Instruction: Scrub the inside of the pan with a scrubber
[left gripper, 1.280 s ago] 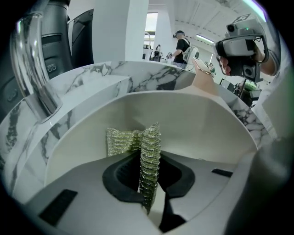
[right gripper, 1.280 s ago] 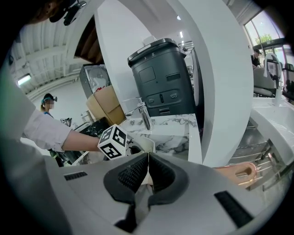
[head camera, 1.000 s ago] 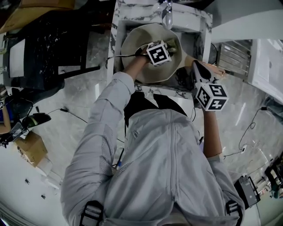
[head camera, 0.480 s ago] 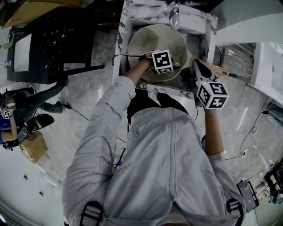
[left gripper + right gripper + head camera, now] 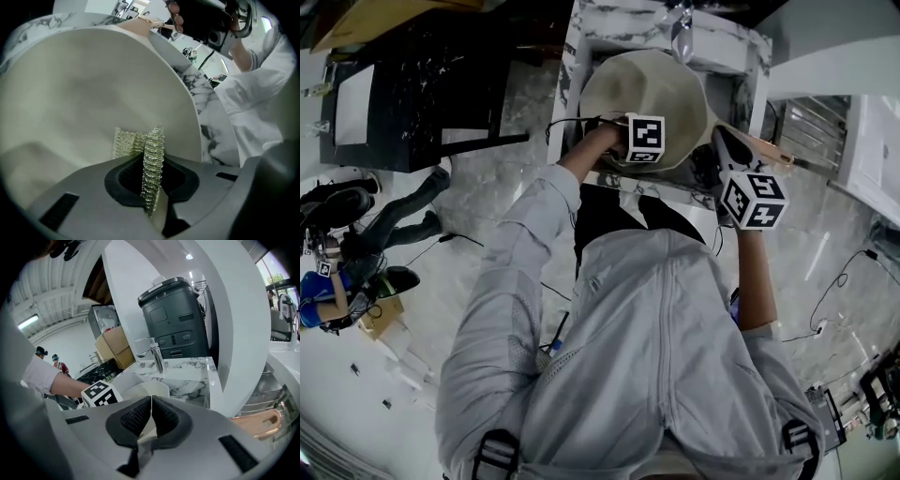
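Observation:
A cream pan (image 5: 652, 84) sits tilted in a marble sink. Its inside fills the left gripper view (image 5: 93, 93). My left gripper (image 5: 645, 141) reaches into the pan near its near rim, and its jaws (image 5: 152, 161) are shut on a green-silver mesh scrubber (image 5: 129, 143) that presses against the pan's inner wall. My right gripper (image 5: 722, 145) is at the pan's right edge beside the copper handle (image 5: 764, 150). In the right gripper view the gripper (image 5: 151, 413) is shut with a thin pale edge, seemingly the pan's rim, between the pads, and the handle (image 5: 258, 423) lies lower right.
A tap (image 5: 680, 37) stands over the sink's far side (image 5: 157, 355). The marble counter (image 5: 572, 56) frames the sink. A dish rack (image 5: 802, 122) is to the right, a black table (image 5: 412, 84) to the left. A dark appliance (image 5: 176, 319) stands behind the tap. A person (image 5: 337, 234) is on the floor at left.
My left gripper has drawn the scrubber across the pan from the middle toward the near rim. The right gripper has kept its place at the pan's right edge. The head view has shifted slightly.

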Motion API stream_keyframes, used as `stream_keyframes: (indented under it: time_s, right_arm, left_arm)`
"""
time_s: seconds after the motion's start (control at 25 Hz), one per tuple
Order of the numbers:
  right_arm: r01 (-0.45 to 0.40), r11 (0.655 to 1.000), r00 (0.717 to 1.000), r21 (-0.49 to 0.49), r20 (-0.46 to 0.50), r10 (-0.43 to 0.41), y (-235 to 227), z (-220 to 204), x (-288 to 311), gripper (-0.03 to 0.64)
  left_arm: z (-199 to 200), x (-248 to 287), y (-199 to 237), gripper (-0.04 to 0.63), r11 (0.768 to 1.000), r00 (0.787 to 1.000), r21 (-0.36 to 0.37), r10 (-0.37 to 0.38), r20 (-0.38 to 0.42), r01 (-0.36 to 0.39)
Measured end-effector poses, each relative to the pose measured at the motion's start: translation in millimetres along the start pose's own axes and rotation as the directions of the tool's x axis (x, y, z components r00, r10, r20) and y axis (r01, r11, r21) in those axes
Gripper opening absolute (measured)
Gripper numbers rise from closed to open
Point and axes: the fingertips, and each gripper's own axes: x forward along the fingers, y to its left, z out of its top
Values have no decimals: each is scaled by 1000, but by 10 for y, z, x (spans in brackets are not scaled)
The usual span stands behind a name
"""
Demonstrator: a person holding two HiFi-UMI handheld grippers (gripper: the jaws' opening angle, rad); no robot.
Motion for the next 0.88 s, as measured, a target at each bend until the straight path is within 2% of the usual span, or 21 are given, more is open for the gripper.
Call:
stream_keyframes:
  time_s: [0.2, 0.36, 0.6, 0.72, 0.88]
  right_arm:
    - [-8, 1000, 1000, -8, -8, 8, 33, -7, 23, 35]
    - [-6, 1000, 1000, -6, -2, 6, 40, 26, 21, 35]
    - [-8, 1000, 1000, -1, -2, 8, 44, 27, 60, 35]
    - [-5, 1000, 1000, 4, -9, 5, 22, -4, 95, 35]
    - [-4, 1000, 1000, 3, -14, 4, 5, -7, 114, 35]
  left_arm:
    - [-204, 9, 41, 66, 996, 996, -82, -39, -79, 33]
    - [-337, -21, 176, 66, 975, 995, -220, -58, -79, 39]
    - [-554, -105, 530, 66, 943, 992, -321, 47, -116, -82]
    - [-599, -162, 745, 66, 910, 987, -385, 128, -92, -154]
    - [-583, -265, 992, 66, 846, 972, -491, 233, -12, -209]
